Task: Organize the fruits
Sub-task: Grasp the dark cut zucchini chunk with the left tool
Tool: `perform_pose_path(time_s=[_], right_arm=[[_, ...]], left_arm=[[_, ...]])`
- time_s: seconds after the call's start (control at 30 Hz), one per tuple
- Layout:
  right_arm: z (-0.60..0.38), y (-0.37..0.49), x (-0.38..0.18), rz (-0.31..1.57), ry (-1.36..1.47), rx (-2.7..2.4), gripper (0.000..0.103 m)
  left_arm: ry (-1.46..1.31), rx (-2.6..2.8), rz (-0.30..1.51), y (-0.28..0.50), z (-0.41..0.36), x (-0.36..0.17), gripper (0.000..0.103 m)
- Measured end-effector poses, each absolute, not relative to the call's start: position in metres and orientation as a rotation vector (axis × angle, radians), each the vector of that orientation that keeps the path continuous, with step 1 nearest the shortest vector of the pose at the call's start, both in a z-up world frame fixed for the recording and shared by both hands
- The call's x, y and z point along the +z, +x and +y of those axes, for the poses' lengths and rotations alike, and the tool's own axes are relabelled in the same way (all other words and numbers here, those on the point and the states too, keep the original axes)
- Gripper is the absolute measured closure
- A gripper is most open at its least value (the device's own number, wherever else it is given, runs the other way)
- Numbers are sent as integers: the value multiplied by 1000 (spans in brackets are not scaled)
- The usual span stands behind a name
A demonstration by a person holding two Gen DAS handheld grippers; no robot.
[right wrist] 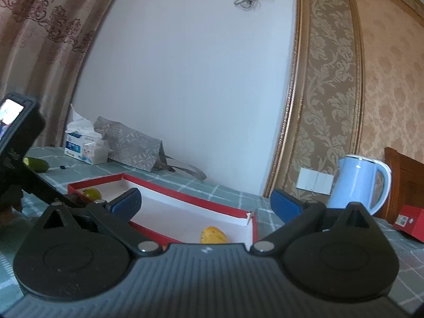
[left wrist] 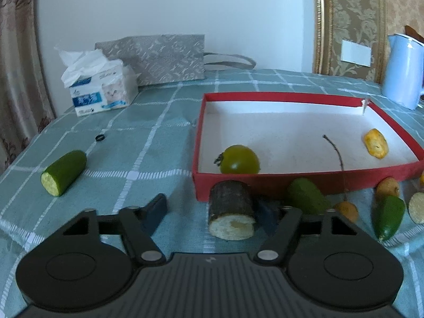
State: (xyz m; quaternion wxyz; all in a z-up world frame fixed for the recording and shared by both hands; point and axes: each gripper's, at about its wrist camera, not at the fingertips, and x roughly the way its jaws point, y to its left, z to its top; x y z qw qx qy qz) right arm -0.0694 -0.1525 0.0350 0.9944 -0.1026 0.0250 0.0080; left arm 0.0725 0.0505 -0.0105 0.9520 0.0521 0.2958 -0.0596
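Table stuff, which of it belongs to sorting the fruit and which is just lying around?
Part of the job:
red box
green tomato
yellow fruit piece
dark cucumber chunk between the open left gripper fingers
cucumber half

Just lying about:
tissue pack
grey bag
blue kettle

A checked green tablecloth [left wrist: 148,132] covers the table. At its far edge a tissue pack [left wrist: 102,90] stands just beside a grey patterned bag [left wrist: 161,58]. A small black ring [left wrist: 100,137] lies nearer. A light blue kettle [left wrist: 404,71] stands far right of the bag.
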Motion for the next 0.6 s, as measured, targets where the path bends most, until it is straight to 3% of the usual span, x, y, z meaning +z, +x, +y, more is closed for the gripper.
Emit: perform_pose_path(time_s=[0.17, 0.3, 0.6], right_arm=[[-163, -65, 36, 85, -155, -24, 3], [-176, -56, 36, 140, -96, -39, 7], [-243, -60, 33, 257, 140, -85, 10]], left_arm=[[114, -173, 601, 69, 47, -11, 64], [118, -179, 597, 68, 46, -11, 71], [102, -176, 593, 67, 50, -9, 71]])
